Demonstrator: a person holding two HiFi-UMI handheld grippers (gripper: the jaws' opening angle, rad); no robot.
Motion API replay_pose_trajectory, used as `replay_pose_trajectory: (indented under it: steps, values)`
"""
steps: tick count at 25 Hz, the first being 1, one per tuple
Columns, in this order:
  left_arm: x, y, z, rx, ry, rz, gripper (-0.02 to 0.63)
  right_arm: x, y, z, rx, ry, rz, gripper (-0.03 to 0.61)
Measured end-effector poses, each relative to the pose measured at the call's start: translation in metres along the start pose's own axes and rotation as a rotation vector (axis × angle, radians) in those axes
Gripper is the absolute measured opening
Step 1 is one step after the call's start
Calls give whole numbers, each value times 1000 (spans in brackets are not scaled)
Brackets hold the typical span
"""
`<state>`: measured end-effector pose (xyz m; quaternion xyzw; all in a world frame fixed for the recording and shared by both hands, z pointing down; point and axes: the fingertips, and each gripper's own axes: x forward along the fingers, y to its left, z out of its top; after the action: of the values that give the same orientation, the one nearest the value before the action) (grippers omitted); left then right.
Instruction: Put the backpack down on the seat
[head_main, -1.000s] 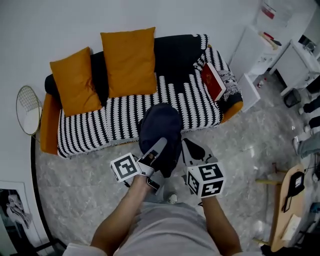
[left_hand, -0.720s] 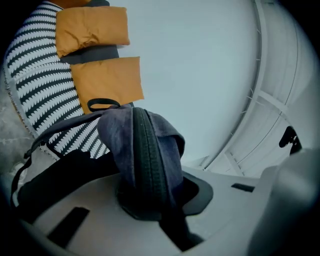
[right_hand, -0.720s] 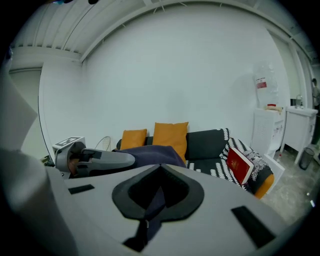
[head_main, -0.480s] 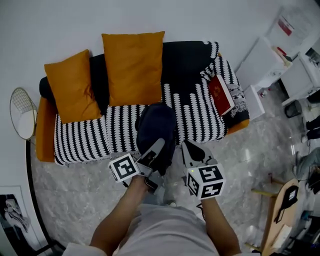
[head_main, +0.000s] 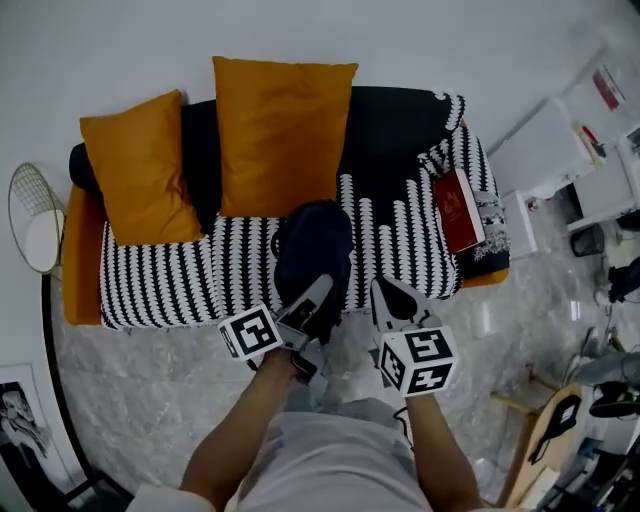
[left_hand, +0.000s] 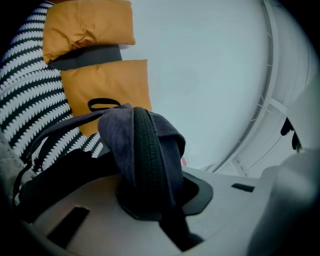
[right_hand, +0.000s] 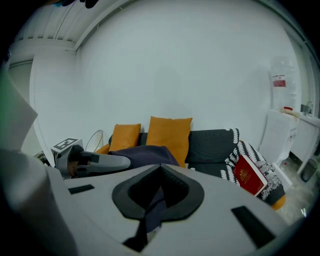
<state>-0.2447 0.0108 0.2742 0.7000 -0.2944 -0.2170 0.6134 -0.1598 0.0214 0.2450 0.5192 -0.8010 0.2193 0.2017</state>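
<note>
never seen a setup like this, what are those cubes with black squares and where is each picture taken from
No robot here: a person holds a two-jaw gripper in each hand, and the marker cubes are part of those grippers. The top-down picture comes from a camera on the person's head; the left gripper and right gripper show low in it. The other two come from cameras riding on each gripper, looking along its jaws. Below stands a sofa with a striped cover, two orange cushions and a red book at its right end. The left gripper's jaws are closed on the zip edge of a dark blue backpack; the right gripper's pinch a dark strap of it.
</note>
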Motion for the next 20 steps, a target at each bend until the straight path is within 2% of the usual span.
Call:
replay_pose_trajectory:
  steps: [9, 15, 20]
  values:
    - [36, 52, 37, 28, -47, 58, 41, 53, -38, 6, -4, 12, 25, 2]
    - [66, 87, 52, 65, -128, 87, 41, 84, -69, -11, -10, 32, 82, 2]
    - [87, 113, 51, 108, -194, 136, 41, 106, -95, -33, -27, 67, 143, 2]
